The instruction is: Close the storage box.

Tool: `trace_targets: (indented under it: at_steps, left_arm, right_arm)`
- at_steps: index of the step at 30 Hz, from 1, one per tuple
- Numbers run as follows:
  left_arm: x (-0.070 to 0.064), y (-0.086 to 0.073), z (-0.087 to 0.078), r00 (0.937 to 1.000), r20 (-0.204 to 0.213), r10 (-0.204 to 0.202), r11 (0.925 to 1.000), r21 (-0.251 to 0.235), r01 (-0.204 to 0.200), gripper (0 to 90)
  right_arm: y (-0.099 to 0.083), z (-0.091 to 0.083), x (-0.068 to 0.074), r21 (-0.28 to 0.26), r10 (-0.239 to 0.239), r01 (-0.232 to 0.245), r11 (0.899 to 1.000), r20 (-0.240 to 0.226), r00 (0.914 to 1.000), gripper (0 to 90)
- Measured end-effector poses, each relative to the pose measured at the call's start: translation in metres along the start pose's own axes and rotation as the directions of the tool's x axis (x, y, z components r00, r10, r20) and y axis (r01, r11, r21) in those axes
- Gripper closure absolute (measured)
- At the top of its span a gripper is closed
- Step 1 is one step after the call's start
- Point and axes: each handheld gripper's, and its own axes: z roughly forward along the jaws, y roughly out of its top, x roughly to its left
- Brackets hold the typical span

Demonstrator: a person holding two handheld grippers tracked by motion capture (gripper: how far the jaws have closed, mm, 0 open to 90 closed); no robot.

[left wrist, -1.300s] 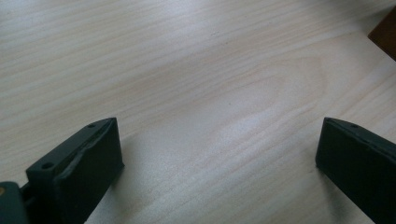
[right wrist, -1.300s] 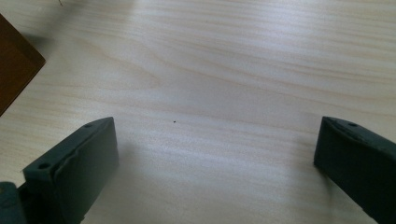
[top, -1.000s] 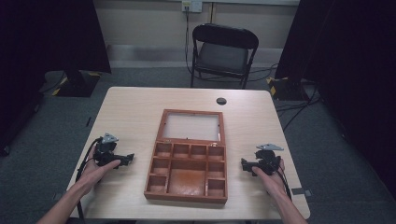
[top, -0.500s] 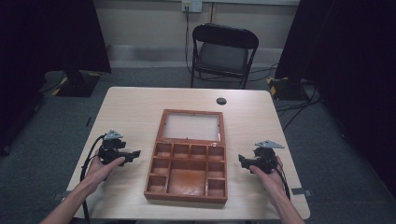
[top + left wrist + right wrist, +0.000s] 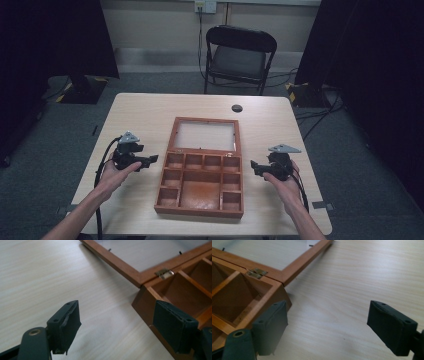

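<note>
While box unmoved, left gripper nearer.

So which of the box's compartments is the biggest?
The wide central compartment in the wooden box, toward the person's edge; the compartments around it are all small squares.

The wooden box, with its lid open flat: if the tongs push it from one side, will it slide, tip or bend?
The box looks stiff: solid wooden walls and dividers. Being low and wide, it would probably slide rather than tip. The glazed lid, lying flat on small hinges, may be the fragile part and could swing if lifted.
</note>
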Motion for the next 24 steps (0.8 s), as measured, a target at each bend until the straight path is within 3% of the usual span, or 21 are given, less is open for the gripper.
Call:
trace_targets:
  at_steps: [1,3,5,7,10,17,19,22,24]
  left_arm:
    - [0.000,0.005,0.000,0.9999,-0.016,-0.007,0.9993,-0.036,0.006,21.8]
    - [0.000,0.007,0.000,0.9997,-0.016,-0.017,0.9988,-0.047,0.016,22.4]
    - [0.001,0.013,0.003,0.9999,-0.006,-0.013,0.9996,-0.025,0.013,21.7]
    - [0.002,0.017,0.004,0.9992,-0.031,-0.024,0.9982,-0.055,0.022,22.0]
    - [0.004,0.025,0.010,0.9997,0.001,-0.025,0.9994,-0.023,0.025,22.1]
    - [0.007,0.046,0.015,0.9998,-0.014,-0.012,0.9981,-0.060,0.011,23.3]
    - [0.012,0.053,0.016,0.9989,0.001,-0.047,0.9949,-0.089,0.047,24.0]
    - [0.016,0.062,0.023,0.9993,-0.013,-0.036,0.9966,-0.075,0.035,24.9]
    - [0.018,0.065,0.029,0.9990,-0.009,-0.044,0.9969,-0.066,0.043,25.8]
  right_arm:
    - [0.005,0.001,0.001,-0.012,-0.002,0.002,1.000,-0.014,0.9999,16.0]
    - [0.008,0.002,0.002,-0.016,-0.001,0.000,1.000,-0.020,0.9998,16.0]
    - [0.014,0.004,0.004,-0.026,-0.005,0.004,1.000,-0.024,0.9997,16.4]
    - [0.019,0.008,0.007,-0.023,-0.012,0.011,1.000,-0.045,0.9989,17.0]
    - [0.027,0.016,0.012,-0.015,-0.009,0.008,1.000,-0.068,0.9977,17.6]
    - [0.057,0.029,0.014,-0.023,-0.009,0.007,1.000,-0.088,0.9961,19.2]
    - [0.062,0.030,0.014,-0.030,-0.011,0.008,1.000,-0.091,0.9958,19.4]
    - [0.075,0.037,0.015,-0.040,-0.014,0.011,0.999,-0.093,0.9956,19.6]
    - [0.087,0.045,0.017,-0.001,0.018,-0.018,1.000,-0.104,0.9945,18.8]
